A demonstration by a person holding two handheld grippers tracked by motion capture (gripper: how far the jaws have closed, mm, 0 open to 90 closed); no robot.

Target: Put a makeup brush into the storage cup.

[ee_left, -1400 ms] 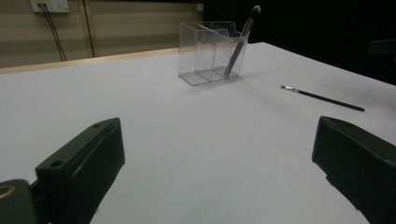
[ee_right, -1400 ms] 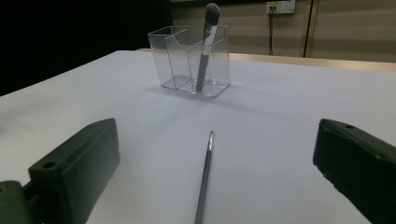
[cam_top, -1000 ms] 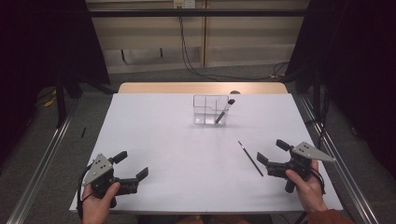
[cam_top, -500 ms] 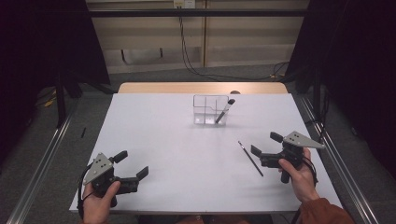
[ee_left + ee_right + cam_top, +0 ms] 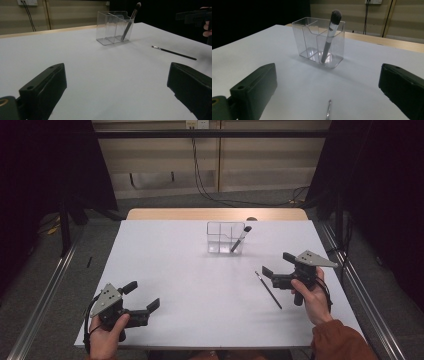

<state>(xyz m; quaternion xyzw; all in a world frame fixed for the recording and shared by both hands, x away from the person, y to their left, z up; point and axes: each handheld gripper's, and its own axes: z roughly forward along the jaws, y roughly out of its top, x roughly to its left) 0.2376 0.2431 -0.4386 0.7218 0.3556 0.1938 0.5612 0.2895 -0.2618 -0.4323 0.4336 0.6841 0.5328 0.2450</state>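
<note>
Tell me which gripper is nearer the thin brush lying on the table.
Right. The right gripper hovers open just beside the thin brush, jaws near its tip. The left gripper is open far across the table, near the front left corner.

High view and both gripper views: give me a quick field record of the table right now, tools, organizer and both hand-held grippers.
surface: white table
organizer: clear acrylic organizer, upright, far centre of table
in organizer: makeup brush, leaning, bristles up, in right compartment
loose item: thin brush, flat on table, beside the right hand-held gripper
left hand-held gripper: open, near left corner, holds nothing
right hand-held gripper: open, above the thin brush's tip, holds nothing
contact: neither hand-held gripper touches a brush
</note>
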